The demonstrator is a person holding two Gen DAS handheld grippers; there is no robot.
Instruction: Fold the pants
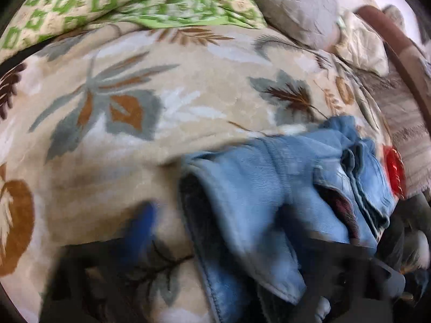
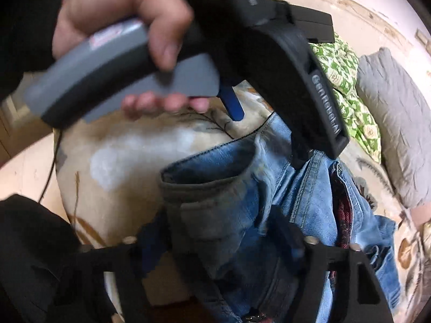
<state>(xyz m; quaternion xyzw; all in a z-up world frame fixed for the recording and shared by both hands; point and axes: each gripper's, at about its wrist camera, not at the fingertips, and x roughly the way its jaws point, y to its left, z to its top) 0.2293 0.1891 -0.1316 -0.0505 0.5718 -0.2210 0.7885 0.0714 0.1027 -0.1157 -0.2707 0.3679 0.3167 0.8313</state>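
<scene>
The faded blue denim pants [image 2: 242, 188] lie bunched on the leaf-patterned beige blanket [image 1: 134, 107], no fold made. The right gripper [image 2: 218, 245] straddles a hem; its grip is unclear. The left gripper [image 1: 229, 247] is too blurred to judge.

The right gripper [image 2: 215, 242] points steeply down, its 2 dark fingers [image 2: 150, 242] partly apart with jeans [image 2: 215, 193] cloth between them; whether the pads press it is unclear. Far above it the left hand [image 2: 118, 18] wraps a grey handle, the left gripper [image 1: 229, 255] angled down, blurred, fabric between its fingers.
</scene>
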